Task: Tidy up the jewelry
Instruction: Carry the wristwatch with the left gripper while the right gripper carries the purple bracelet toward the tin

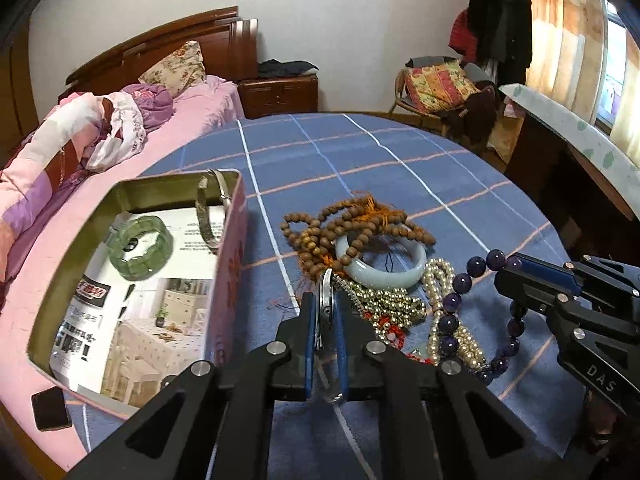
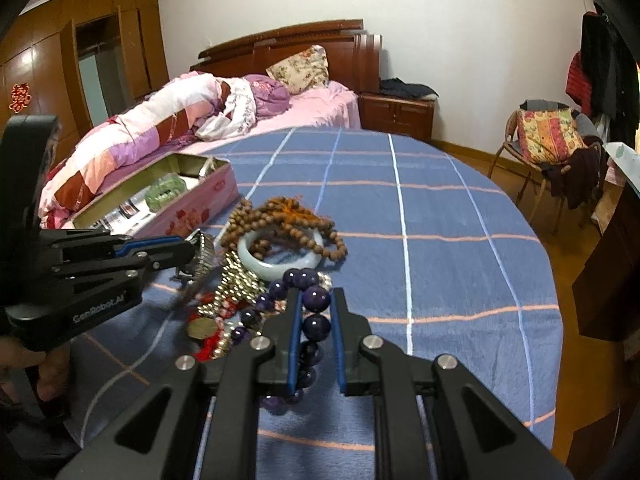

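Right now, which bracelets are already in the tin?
Two: the green stone-link bracelet lying flat on the paper, and the silver bangle leaning against the tin wall. All others remain piled on the blue cloth.

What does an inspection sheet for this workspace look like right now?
Surface: blue checked cloth over a table.
Job's things: pink tin holding a green bracelet and a silver bangle; on the cloth, a pile of brown beads, pale bangle, pearls.
Clutter: dark phone beside the tin.
Grippers: left gripper shut on a metal watch; right gripper shut on purple beads.
Cables: nothing seen.
Surroundings: bed, chair.
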The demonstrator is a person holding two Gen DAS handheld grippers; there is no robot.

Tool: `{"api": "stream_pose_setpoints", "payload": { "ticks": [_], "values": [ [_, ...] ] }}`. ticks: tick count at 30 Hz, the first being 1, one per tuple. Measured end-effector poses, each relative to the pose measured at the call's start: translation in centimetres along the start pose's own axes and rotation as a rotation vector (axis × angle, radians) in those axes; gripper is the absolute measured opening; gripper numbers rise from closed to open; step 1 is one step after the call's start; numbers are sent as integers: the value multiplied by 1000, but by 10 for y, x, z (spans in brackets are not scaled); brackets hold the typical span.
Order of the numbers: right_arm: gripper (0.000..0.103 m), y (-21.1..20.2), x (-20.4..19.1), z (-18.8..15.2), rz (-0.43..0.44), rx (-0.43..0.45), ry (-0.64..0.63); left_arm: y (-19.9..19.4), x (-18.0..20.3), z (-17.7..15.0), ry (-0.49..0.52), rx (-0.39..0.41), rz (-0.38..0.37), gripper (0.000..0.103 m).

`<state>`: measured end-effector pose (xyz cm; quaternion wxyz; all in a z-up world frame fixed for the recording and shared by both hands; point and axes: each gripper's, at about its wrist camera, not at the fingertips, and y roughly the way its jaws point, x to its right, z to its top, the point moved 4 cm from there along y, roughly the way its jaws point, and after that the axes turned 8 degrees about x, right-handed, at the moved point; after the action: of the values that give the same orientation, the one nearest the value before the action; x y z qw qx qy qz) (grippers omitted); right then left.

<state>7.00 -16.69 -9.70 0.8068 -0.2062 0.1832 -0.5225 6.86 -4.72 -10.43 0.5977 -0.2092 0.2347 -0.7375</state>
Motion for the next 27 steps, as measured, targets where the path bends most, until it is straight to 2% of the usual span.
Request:
{"api": "stream_pose_setpoints", "payload": {
  "ticks": [12,27],
  "values": [
    [16,-18,-17,21,23,78,-20,-31,-7,22,-24,101,5,8],
    [16,-25,-34,59,54,162,-51,-55,-31,45,-49,174,30,8]
  ]
}}
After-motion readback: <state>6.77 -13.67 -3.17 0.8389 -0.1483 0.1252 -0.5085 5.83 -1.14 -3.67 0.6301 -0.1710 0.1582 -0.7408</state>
